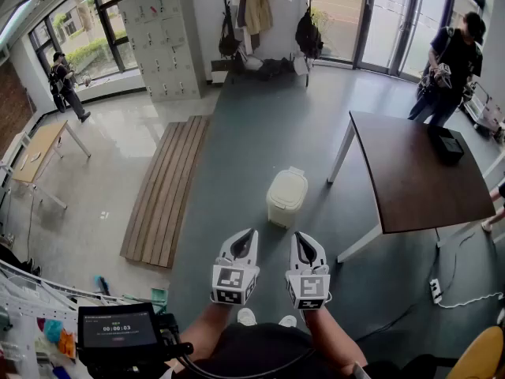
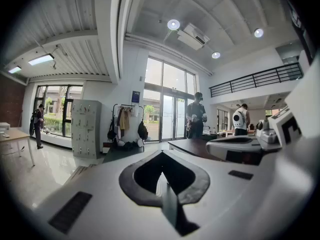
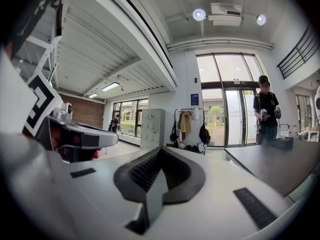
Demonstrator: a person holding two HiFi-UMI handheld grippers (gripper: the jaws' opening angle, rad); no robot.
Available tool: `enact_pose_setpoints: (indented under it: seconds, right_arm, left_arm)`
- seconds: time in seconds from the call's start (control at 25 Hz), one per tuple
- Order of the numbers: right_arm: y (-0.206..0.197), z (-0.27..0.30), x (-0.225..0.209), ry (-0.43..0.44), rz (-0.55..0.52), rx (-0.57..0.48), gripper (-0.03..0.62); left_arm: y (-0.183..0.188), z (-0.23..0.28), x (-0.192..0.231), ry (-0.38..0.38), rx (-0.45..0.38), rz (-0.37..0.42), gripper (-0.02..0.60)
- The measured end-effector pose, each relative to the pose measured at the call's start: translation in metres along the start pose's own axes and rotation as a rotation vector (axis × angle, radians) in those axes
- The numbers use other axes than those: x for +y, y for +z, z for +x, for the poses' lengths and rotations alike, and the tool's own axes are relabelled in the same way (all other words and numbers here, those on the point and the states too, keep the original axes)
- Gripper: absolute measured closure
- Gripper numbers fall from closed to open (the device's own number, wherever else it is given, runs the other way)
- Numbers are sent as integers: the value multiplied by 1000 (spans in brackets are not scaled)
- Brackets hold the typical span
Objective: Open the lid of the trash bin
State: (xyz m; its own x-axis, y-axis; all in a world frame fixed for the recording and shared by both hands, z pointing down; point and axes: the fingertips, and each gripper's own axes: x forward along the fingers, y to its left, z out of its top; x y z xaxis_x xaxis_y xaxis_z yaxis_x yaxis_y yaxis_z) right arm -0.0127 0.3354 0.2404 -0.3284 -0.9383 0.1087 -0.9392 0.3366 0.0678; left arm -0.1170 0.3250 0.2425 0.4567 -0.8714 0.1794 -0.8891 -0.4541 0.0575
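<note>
A cream trash bin [image 1: 286, 198] stands on the grey floor ahead of me, its lid down. My left gripper [image 1: 245, 238] and right gripper [image 1: 304, 240] are held side by side in front of my body, short of the bin and not touching it. Both are shut with nothing between their jaws. In the left gripper view the left gripper [image 2: 162, 155] points level across the room, and so does the right gripper [image 3: 160, 150] in its own view. Neither gripper view shows the bin.
A dark-topped table [image 1: 418, 172] with white legs stands right of the bin. A wooden slat platform [image 1: 167, 188] lies to the left. A power strip and cables [image 1: 436, 290] lie on the floor at right. A person [image 1: 450, 65] stands behind the table; lockers [image 1: 166, 38] and a coat rack [image 1: 264, 14] line the back.
</note>
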Motion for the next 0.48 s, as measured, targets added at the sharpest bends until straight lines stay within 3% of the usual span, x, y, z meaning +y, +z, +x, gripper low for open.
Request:
enact_pose_setpoints:
  seconds: [0.48]
  right_arm:
    - [-12, -2, 11, -33, -1, -2, 589]
  left_arm:
    - [-13, -3, 6, -42, -16, 4, 583]
